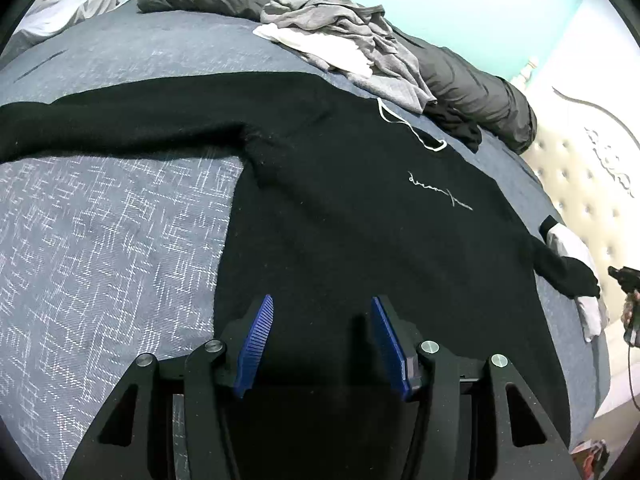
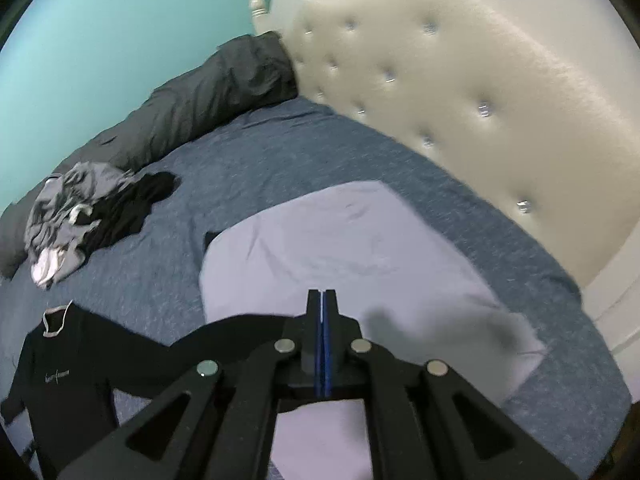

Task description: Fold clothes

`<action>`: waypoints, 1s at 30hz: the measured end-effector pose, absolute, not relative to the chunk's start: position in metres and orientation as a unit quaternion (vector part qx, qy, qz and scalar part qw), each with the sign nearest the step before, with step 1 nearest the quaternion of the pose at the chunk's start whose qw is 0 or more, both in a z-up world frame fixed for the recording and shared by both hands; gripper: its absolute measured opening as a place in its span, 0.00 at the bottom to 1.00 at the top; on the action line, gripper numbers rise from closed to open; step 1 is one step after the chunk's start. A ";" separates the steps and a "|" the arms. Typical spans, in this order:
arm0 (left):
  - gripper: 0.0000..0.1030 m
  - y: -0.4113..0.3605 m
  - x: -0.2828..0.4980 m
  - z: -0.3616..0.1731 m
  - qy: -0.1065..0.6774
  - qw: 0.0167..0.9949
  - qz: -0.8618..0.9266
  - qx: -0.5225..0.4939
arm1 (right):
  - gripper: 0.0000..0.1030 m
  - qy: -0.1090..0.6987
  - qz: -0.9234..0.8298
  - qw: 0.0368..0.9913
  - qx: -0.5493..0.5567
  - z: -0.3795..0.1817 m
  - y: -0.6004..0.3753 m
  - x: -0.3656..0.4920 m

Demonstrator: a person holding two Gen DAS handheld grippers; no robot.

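The left gripper (image 1: 322, 308) is being held half open above the hem of the black sweater (image 1: 340, 216), nothing being gripped. The sweater is being kept spread flat on the bed (image 1: 112, 232). The right gripper (image 2: 322, 300) is being held fully closed above a white garment (image 2: 344, 240); whether the sleeve (image 2: 240, 328) is being pinched cannot be told.

The right gripper (image 2: 323, 300), fingers (image 2: 314, 304) pressed together, hangs above a pale folded cloth (image 2: 344, 240) on the blue bed (image 2: 280, 148); a black sweater (image 2: 64, 372) lies near left.
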State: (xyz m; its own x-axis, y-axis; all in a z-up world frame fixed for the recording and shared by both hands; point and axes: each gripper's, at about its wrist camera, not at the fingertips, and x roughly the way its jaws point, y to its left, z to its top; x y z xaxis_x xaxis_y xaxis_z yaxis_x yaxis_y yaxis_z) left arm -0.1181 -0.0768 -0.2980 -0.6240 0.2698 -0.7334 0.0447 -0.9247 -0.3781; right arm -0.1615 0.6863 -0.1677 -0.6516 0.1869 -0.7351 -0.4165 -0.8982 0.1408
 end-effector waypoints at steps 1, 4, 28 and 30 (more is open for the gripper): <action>0.54 -0.077 -0.119 -0.298 -0.183 0.063 0.882 -0.429 | 0.09 0.150 0.894 0.164 -0.390 -0.172 0.682 -0.165; 0.54 -0.077 -0.120 -0.299 -0.184 0.063 0.881 -0.431 | 0.26 0.154 0.889 0.161 -0.399 -0.182 0.676 -0.171; 0.55 -0.073 -0.126 -0.297 -0.186 0.073 0.879 -0.432 | 0.02 0.169 0.903 0.144 -0.369 -0.191 0.678 -0.134; 0.55 -0.075 -0.126 -0.297 -0.189 0.074 0.879 -0.432 | 0.02 0.158 0.906 0.139 -0.367 -0.187 0.677 -0.121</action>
